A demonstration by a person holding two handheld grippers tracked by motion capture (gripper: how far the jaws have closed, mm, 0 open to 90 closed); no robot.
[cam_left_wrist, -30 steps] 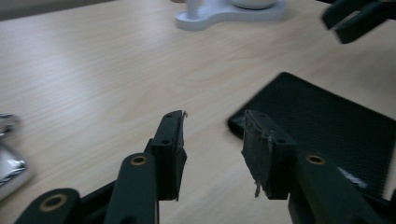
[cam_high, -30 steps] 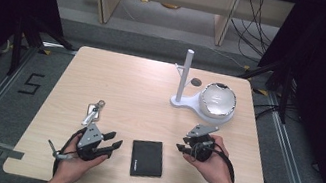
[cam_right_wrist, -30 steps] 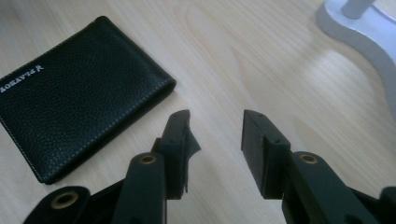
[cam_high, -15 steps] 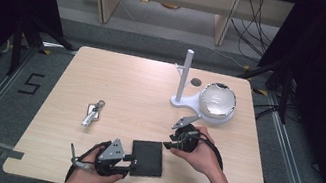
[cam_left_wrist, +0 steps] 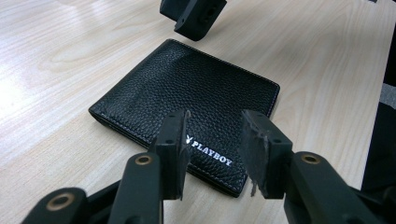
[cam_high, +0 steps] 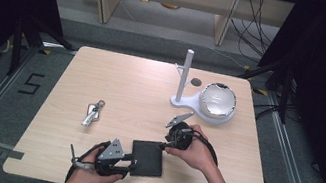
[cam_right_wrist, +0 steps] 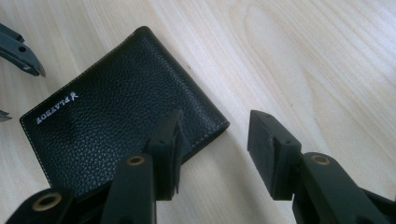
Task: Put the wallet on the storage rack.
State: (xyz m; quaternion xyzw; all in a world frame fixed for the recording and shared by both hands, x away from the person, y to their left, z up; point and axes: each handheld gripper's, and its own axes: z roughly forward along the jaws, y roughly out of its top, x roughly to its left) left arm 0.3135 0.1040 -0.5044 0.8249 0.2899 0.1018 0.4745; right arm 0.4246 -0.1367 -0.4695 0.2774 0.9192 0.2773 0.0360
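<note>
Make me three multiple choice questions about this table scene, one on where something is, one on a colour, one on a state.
1. Where does the wallet lie?
A. between the two grippers
B. inside the bowl
C. beside the keys

2. What colour is the wallet?
A. brown
B. black
C. red

3. How is the wallet?
A. folded shut, flat on the table
B. lying open
C. lifted off the table

Answers: 1 A, the left gripper and right gripper flank it. 2 B, black leather. 3 A, it lies closed on the table with both grippers' jaws open.

Wallet (cam_high: 147,158) between grippers; keys (cam_high: 92,114) left, behind.
</note>
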